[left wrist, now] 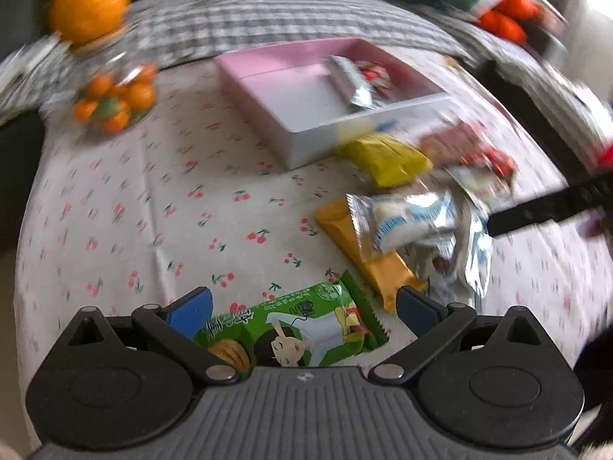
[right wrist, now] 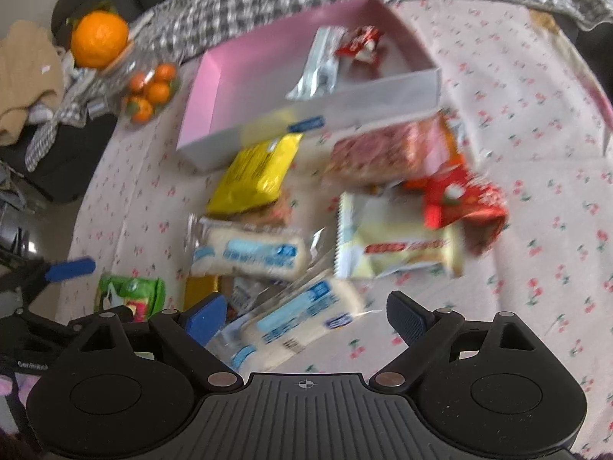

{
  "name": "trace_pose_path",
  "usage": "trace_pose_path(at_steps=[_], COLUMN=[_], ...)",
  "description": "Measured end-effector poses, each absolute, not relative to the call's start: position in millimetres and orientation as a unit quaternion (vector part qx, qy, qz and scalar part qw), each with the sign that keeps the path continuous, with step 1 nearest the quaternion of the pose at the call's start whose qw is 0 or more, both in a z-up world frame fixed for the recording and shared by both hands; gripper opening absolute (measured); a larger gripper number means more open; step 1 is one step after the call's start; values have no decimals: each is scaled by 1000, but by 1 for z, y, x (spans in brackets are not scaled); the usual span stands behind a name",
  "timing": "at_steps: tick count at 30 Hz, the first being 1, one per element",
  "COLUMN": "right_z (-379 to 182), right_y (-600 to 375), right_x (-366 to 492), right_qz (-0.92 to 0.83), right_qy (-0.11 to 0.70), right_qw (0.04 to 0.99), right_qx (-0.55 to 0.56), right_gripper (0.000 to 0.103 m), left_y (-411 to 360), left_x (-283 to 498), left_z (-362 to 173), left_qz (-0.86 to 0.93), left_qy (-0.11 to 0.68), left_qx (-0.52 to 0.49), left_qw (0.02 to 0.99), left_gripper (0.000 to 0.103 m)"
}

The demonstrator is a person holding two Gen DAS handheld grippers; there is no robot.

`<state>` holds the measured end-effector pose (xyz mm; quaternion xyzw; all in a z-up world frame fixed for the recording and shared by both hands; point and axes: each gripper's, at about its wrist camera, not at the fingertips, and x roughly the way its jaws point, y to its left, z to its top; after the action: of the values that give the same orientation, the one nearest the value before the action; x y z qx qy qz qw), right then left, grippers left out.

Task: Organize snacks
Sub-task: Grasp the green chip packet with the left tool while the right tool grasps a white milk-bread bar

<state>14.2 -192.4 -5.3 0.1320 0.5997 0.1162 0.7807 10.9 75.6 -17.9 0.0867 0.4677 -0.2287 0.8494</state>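
Your left hand-held gripper (left wrist: 304,308), fingers apart, straddles the green snack packet (left wrist: 295,329) at bottom center; close squarely mid-packet.

Two fisheye views, each mounted on a handheld gripper and looking forward and down along its own two fingers at a table covered in a cherry-print cloth (left wrist: 161,191). The left wrist view sits low and close above a green snack packet (left wrist: 291,329), facing the pink box (left wrist: 268,88) farther back. The right wrist view looks from further right, close above a white and blue packet (right wrist: 302,318), facing the same pink box (right wrist: 237,76). Both views share the box, the snack pile and the oranges (left wrist: 115,99) at the far left.
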Motion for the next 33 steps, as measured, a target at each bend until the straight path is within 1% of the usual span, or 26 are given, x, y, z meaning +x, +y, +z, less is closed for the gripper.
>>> trace_pose_path(at_steps=[5, 12, 14, 16, 18, 20, 22, 27, 33], right_z=[-12, -21, -25, -30, -30, -30, -29, -27, -22], right_y=[-162, -143, -144, -150, -157, -165, -174, -192, -188], right_x=[11, 2, 1, -1, -3, -6, -8, -10, -9], right_qz=[127, 126, 129, 135, 138, 139, 139, 131, 156], right_qy=[603, 595, 606, 623, 623, 630, 635, 641, 630], right_qw=[783, 794, 785, 770, 770, 764, 760, 756, 760], right_qx=[88, 13, 2, -4, -11, -8, -11, -15, 21], right_gripper=[93, 94, 94, 94, 96, 96, 96, 96, 96], left_y=[76, 72, 73, 75, 76, 77, 76, 70, 67], left_x=[0, -6, -4, -4, -6, -10, -15, -25, -10], left_z=[-23, -47, -48, -46, -40, -35, -32, -28, -30], left_qz=[-291, -274, -263, -264, -280, -303, -323, -320, -284], left_qy=[441, 457, 473, 486, 491, 498, 504, 495, 491], left_qx=[166, 244, 240, 224, 208, 183, 165, 175, 158], left_qw=[833, 810, 806, 802, 799, 792, 784, 788, 809], left_gripper=[102, 101, 97, 97, 97, 95, 95, 96, 95])
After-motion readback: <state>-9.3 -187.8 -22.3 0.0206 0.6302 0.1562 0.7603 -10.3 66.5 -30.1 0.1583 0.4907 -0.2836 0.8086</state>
